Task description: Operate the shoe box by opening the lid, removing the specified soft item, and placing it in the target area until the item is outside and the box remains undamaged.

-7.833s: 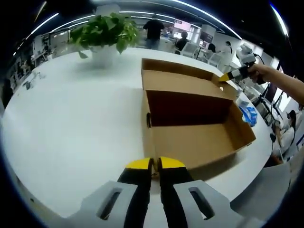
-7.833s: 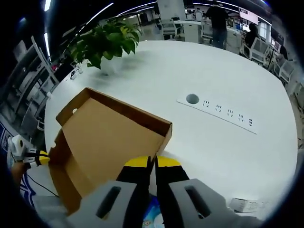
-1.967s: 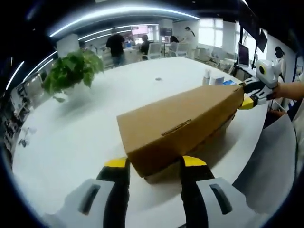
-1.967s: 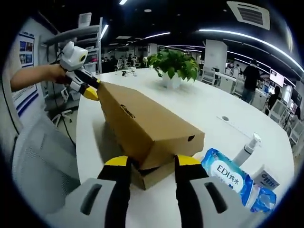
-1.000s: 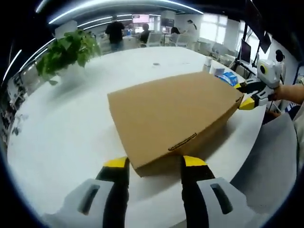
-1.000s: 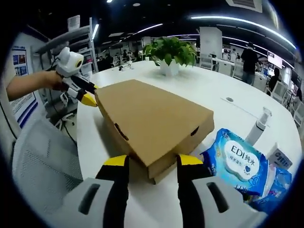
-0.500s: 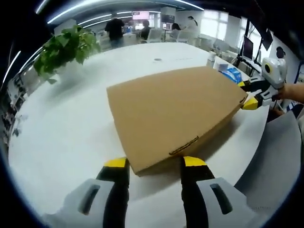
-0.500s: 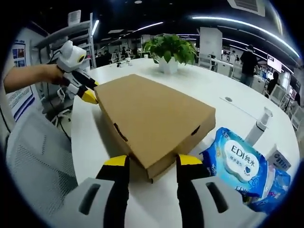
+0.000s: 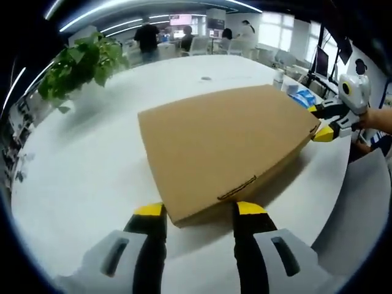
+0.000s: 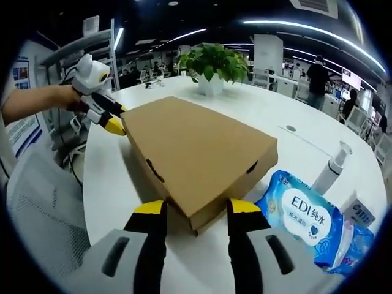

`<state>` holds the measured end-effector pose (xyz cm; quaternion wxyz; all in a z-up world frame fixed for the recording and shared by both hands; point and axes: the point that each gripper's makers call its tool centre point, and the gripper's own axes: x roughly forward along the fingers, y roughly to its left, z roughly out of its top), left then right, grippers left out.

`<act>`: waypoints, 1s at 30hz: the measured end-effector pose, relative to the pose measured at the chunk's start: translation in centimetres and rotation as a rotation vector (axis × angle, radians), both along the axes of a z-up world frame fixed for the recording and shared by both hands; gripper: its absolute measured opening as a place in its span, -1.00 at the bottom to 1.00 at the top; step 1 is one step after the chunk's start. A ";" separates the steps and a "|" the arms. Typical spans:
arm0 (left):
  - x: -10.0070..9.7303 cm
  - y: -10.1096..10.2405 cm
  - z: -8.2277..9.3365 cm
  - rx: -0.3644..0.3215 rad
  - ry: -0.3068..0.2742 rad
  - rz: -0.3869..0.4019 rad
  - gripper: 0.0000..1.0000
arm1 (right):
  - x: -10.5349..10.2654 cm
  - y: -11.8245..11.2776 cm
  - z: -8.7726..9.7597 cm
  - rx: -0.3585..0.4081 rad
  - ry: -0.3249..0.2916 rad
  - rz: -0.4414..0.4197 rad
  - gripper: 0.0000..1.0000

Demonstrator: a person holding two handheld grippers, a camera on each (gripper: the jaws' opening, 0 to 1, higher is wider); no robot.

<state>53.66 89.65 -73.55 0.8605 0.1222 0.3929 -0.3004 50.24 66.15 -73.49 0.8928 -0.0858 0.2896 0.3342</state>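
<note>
Box (image 9: 226, 144) corners sit between the spread jaws of both grippers: the left gripper (image 9: 199, 211) straddles one corner, jaws wide apart and just beside the cardboard, not pinching it as far as I can tell; the right gripper (image 10: 193, 209) does the same at the corner on the opposite end. In the left gripper view the right gripper shows at the far corner, held in a hand (image 9: 373, 116); in the right gripper view the left gripper shows at the far corner by a hand (image 10: 58, 95).

The box lies flat on the white table (image 9: 92, 153), lid down, near the table's edge on the person's side. Its long axis runs from one gripper to the other, roughly along that edge. A small slot (image 10: 153, 171) and a hole (image 10: 251, 166) mark its side walls.

I judge it light, thin cardboard: stiff across the flat lid, weak at corners and rims, easy to crease under a hard pinch. The lid's front lip looks the best place to take hold, lifted gently with the other gripper steadying the base.

Beside the right end lies a blue wipes pack (image 10: 303, 217), soft and probably crinkly, touching or nearly touching the box. A pump bottle (image 10: 327, 171) stands just past it, and a plant (image 10: 214, 64) sits well apart toward the table's far side.
</note>
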 end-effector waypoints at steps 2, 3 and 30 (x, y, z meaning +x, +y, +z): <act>0.4 -0.2 0.0 0.000 0.000 -0.001 -0.16 | 0.4 -0.2 0.0 -0.001 0.000 0.000 -0.28; 0.6 -0.2 0.0 -0.001 -0.001 -0.002 -0.16 | 0.6 -0.2 0.0 -0.001 0.000 0.000 -0.28; 4.8 -1.6 0.2 -0.018 -0.003 -0.003 -0.17 | 5.2 -1.6 0.0 -0.033 0.011 0.001 -0.27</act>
